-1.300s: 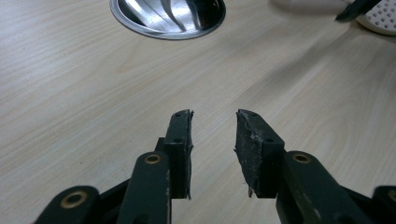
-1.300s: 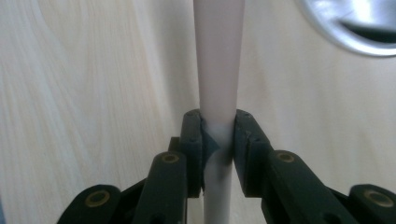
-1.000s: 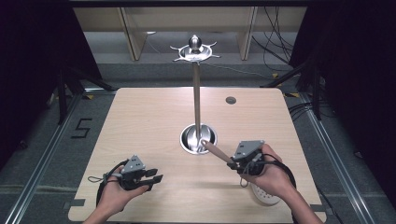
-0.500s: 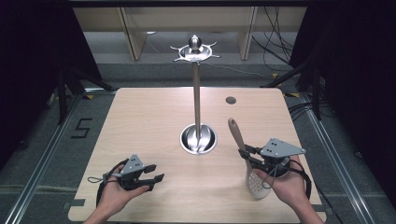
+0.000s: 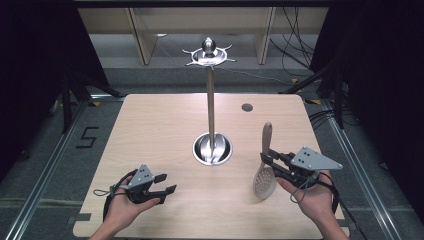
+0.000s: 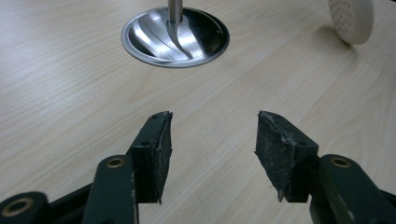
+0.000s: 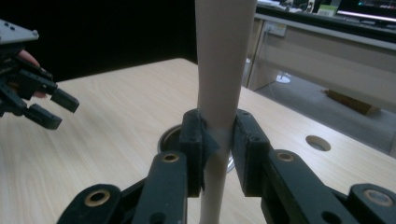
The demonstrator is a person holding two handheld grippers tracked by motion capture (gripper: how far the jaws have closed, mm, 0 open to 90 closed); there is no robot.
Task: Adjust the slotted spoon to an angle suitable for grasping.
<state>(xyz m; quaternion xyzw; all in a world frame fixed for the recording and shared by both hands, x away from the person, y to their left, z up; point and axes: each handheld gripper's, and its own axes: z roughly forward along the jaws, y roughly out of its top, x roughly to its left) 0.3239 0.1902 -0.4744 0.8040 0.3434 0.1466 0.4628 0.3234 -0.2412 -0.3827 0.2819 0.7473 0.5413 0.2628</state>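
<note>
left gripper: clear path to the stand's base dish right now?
Probably yes. The left gripper has open, empty jaws, and bare table lies between it and the base dish. The spoon, clamped in the right gripper, is off to the side.

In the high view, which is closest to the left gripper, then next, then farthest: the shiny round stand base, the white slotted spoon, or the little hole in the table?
From the left gripper:
1. Stand base, mid-table.
2. Slotted spoon, right side, in the right gripper.
3. Table hole, far right part.

Skimmer's [image 7: 223,70] head and handle tip cut off
</note>
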